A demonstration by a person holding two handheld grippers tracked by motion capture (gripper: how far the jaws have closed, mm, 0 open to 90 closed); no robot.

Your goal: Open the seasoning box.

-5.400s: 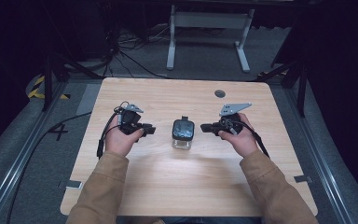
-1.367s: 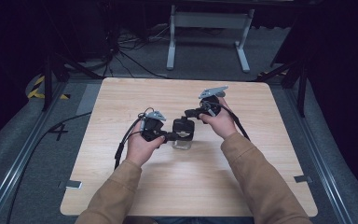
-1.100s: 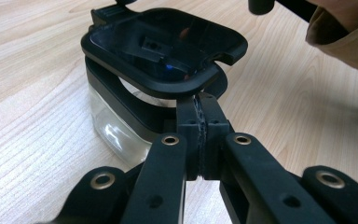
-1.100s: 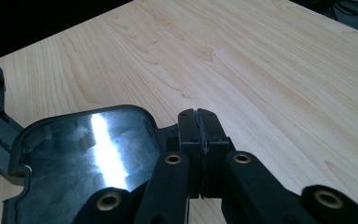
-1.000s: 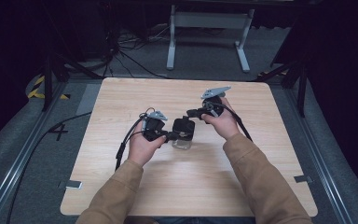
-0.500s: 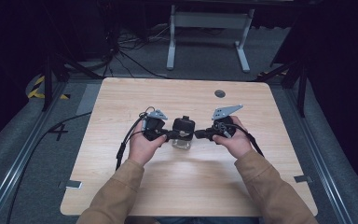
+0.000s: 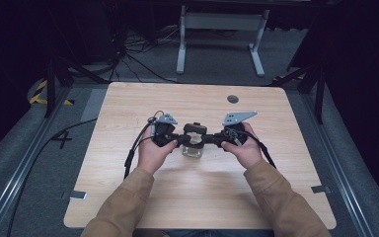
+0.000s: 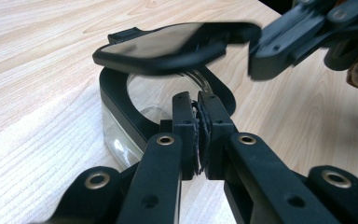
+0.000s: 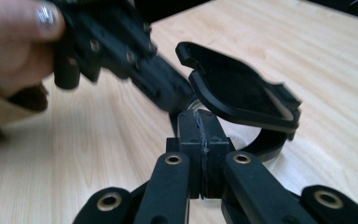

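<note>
Wooden table (image 7: pixel 128 197) | 1 jar (image 7: pixel 193 149) | 1 lid (image 8: pixel 168 44) | 2 tools

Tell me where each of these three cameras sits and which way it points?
High view: above the person's side, looking forward and down on the light wooden table; both forearms, left gripper, right gripper.
Left gripper view: rides the left gripper, looking along its shut jaws at the clear glass jar with a black collar and its raised black hinged lid.
Right gripper view: rides the right gripper, facing the lid's underside; a hand shows.
Shared: jar, lid, table.
</note>
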